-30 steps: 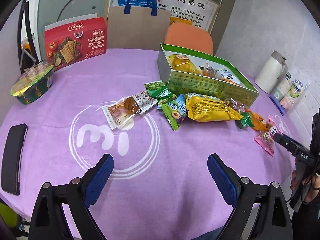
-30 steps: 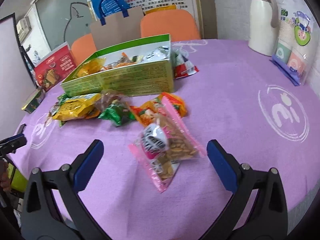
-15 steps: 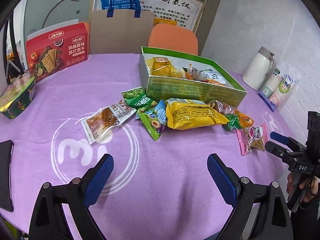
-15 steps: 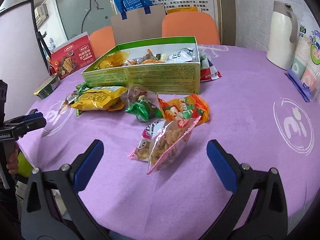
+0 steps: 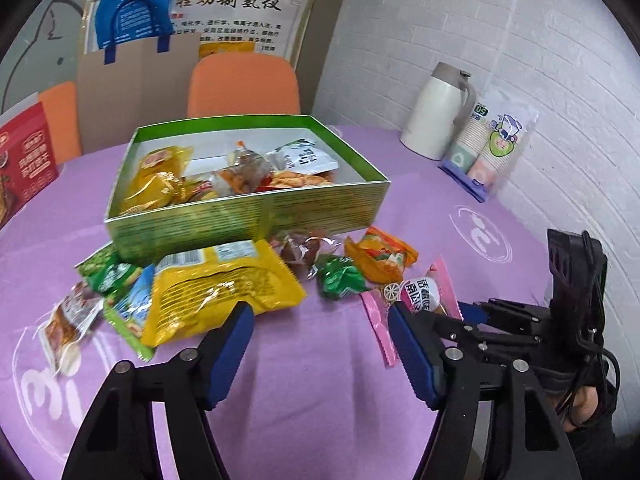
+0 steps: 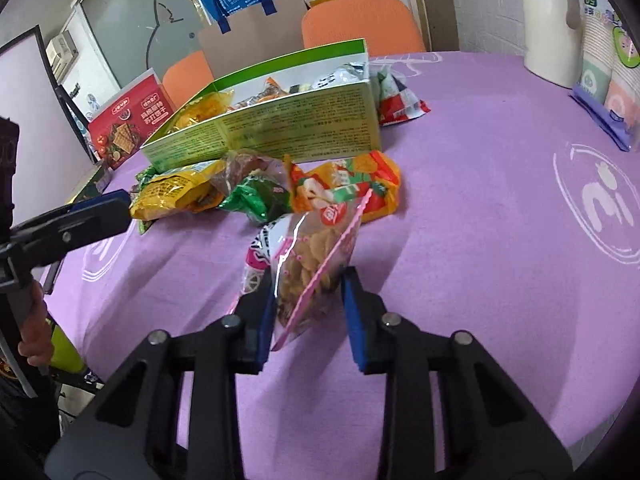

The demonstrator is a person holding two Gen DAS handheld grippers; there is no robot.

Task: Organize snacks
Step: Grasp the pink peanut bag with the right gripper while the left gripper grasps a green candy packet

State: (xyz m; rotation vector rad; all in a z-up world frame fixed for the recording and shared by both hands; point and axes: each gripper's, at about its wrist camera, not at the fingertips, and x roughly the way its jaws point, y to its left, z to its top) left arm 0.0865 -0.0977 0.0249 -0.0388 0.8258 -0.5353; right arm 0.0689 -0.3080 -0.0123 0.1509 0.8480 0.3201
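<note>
Pink-edged and crinkly, the snack packet (image 6: 308, 264) stood tilted on the purple worktop (image 6: 480, 240), at 6 o'clock from the green box (image 6: 272, 128). The right tongs (image 6: 308, 312) were closing on its lower end, the blue pads on either side of the film and seemingly pressing it, so the pick-up looked to be the step in hand. The left tongs (image 5: 320, 348) were also closing, with nothing between them, only bare cloth; they hung near the yellow bag (image 5: 216, 292) at their 11 o'clock.

The box already held several packets, while a loose heap lay against its near wall: the yellow bag, a green wrapper (image 5: 340, 280) and an orange pack (image 5: 380, 256).

Next, I judged, the packet would need lifting clear of the heap and carrying towards 12 o'clock, over the near wall, before release inside. The slippery film might slide from a light grip.
</note>
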